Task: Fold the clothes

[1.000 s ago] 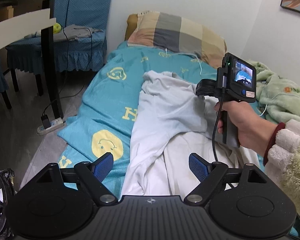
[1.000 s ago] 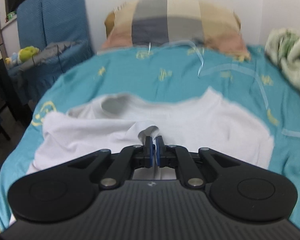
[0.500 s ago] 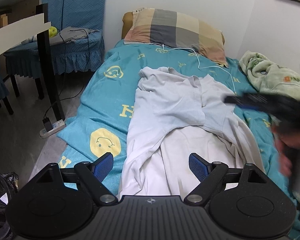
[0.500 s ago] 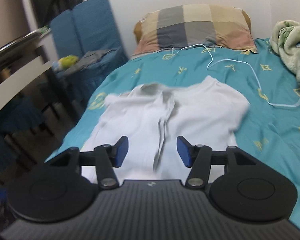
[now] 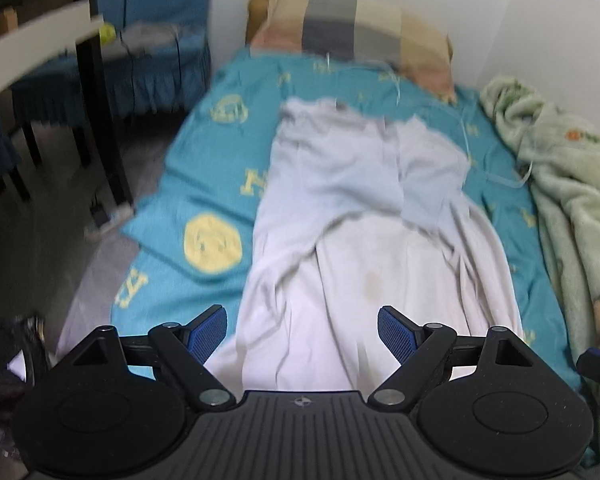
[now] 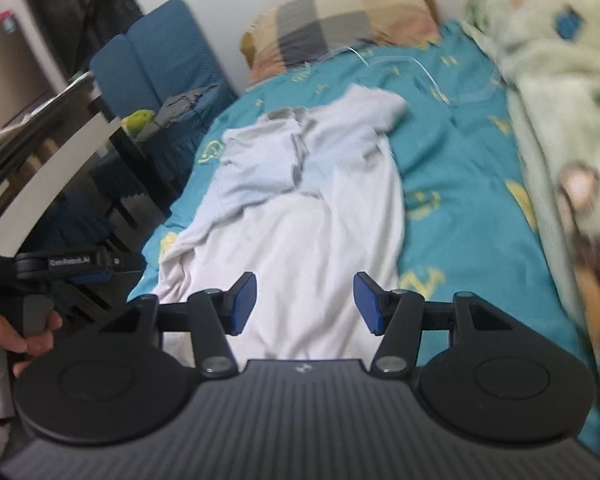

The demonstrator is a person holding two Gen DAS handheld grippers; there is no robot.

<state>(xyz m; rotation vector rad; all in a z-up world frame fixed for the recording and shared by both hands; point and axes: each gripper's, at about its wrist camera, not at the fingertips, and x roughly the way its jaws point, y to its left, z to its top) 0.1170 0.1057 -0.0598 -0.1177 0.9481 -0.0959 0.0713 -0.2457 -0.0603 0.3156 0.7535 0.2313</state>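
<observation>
A white T-shirt [image 5: 360, 216] lies lengthwise on the teal bedsheet [image 5: 220, 168], its upper part folded down over itself and wrinkled. My left gripper [image 5: 302, 334] hovers open above the shirt's near hem with nothing between its blue pads. From the right wrist view the same shirt [image 6: 300, 208] stretches toward the pillow, and my right gripper [image 6: 305, 302] is open over its lower end, holding nothing. The left gripper's body [image 6: 40, 268], held in a hand, shows at the left edge of that view.
A plaid pillow [image 5: 360, 36] lies at the head of the bed with a white cable [image 6: 432, 76] in front of it. A green fleece blanket [image 5: 572, 184] is bunched along the right side. Blue chairs [image 5: 148, 60] and a dark table leg [image 5: 104, 120] stand left of the bed.
My right gripper let go of the shirt fold, opened, and pulled back toward the foot of the bed. The left gripper stayed open and shifted slightly closer to the shirt.
</observation>
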